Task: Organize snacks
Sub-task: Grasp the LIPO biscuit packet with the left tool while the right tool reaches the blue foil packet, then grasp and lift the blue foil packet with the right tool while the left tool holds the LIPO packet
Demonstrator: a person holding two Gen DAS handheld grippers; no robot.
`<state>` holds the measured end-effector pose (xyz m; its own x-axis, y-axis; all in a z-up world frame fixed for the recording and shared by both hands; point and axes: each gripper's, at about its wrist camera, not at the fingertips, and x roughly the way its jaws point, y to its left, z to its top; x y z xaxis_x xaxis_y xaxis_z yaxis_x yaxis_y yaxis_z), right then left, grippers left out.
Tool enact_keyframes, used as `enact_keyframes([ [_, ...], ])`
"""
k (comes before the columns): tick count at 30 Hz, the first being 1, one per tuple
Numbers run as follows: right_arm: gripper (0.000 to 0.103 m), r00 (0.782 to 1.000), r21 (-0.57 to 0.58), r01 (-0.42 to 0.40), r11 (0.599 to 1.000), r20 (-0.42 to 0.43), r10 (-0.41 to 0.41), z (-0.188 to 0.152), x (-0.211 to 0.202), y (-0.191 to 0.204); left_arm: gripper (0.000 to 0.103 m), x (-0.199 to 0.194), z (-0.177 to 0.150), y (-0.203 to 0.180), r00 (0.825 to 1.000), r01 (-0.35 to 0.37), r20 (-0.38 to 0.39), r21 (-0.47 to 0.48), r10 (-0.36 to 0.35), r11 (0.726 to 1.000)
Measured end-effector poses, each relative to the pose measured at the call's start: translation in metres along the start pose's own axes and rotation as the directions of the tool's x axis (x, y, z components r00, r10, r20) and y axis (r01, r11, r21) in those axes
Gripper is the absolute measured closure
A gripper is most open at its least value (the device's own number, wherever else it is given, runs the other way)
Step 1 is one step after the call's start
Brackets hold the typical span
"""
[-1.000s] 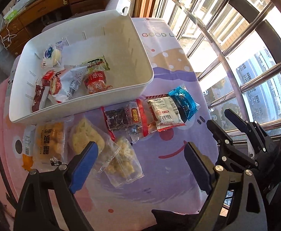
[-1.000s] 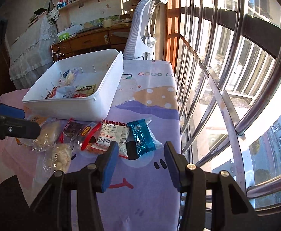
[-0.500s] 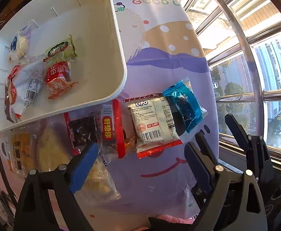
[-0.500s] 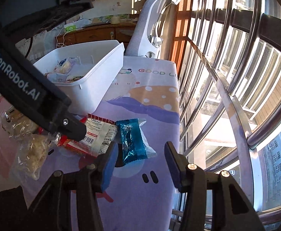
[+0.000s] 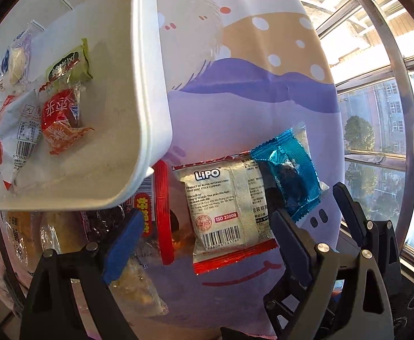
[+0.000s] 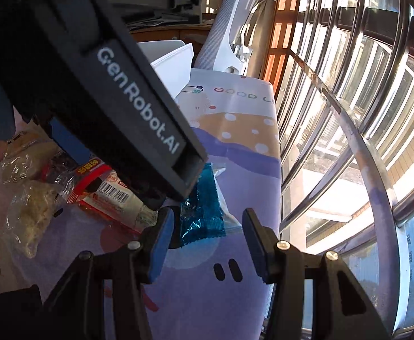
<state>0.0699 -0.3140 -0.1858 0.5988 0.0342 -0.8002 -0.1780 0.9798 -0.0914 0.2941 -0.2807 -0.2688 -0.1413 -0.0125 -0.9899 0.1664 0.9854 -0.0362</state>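
Note:
A white Lipo packet with red ends lies on the purple cartoon tablecloth. A blue foil packet overlaps its right end. My left gripper points straight down, open wide, its pads on either side of the Lipo packet and apart from it. In the right wrist view the left gripper's black body fills the upper left. My right gripper is open just before the blue foil packet, with no pad pressing it. The white bin at the left holds several snacks.
A red-banded dark snack packet and clear bags of pale snacks lie left of the Lipo packet, partly under the bin's corner. Steel window bars run close along the table's right edge. A white chair stands behind the table.
My left gripper came down and across until it stood over the Lipo packet, which looks much larger. My right gripper sank toward the blue packet. The left gripper's body now blocks much of the right view.

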Motion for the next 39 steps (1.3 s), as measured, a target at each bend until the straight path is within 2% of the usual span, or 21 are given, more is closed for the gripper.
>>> enact_keyframes([
  [3, 0.052, 1.0, -0.006, 0.0, 1.0, -0.006, 0.0, -0.001, 0.005, -0.001, 0.013, 0.005, 0.005, -0.005, 1.0, -0.017, -0.003, -0.007, 0.017, 1.0],
  [7, 0.052, 1.0, -0.009, -0.002, 1.0, -0.01, 0.002, -0.002, 0.009, 0.0, 0.02, 0.009, 0.013, -0.013, 1.0, -0.022, -0.008, -0.004, 0.022, 1.0],
  [10, 0.052, 1.0, -0.021, -0.009, 1.0, -0.016, 0.008, -0.002, 0.012, 0.002, 0.031, 0.017, 0.02, -0.021, 1.0, -0.019, -0.018, -0.003, 0.019, 1.0],
  [12, 0.052, 1.0, -0.029, -0.005, 1.0, -0.018, 0.005, -0.003, 0.014, 0.002, 0.041, 0.02, 0.021, -0.025, 0.999, -0.01, -0.031, -0.006, 0.01, 1.0],
  [17, 0.052, 1.0, -0.013, -0.015, 1.0, -0.021, 0.015, -0.003, 0.018, 0.0, 0.048, 0.025, 0.02, -0.026, 1.0, -0.01, -0.028, -0.017, 0.009, 1.0],
  [20, 0.053, 1.0, -0.007, -0.022, 1.0, -0.022, 0.022, -0.003, 0.018, 0.0, 0.058, 0.025, 0.012, -0.018, 1.0, -0.001, -0.019, -0.023, 0.001, 1.0],
  [28, 0.066, 0.998, 0.009, -0.06, 0.998, -0.034, 0.061, -0.003, 0.023, -0.007, 0.059, 0.011, 0.002, -0.013, 1.0, 0.031, 0.004, -0.021, -0.031, 0.999],
  [33, 0.081, 0.997, 0.011, -0.068, 0.998, -0.041, 0.068, -0.001, 0.021, -0.011, 0.059, 0.0, -0.006, -0.005, 0.999, 0.048, 0.018, -0.027, -0.048, 0.998],
  [39, 0.092, 0.996, 0.016, -0.074, 0.997, -0.051, 0.075, 0.001, 0.021, -0.017, 0.059, -0.015, -0.02, 0.011, 0.997, 0.066, 0.047, -0.045, -0.064, 0.997],
])
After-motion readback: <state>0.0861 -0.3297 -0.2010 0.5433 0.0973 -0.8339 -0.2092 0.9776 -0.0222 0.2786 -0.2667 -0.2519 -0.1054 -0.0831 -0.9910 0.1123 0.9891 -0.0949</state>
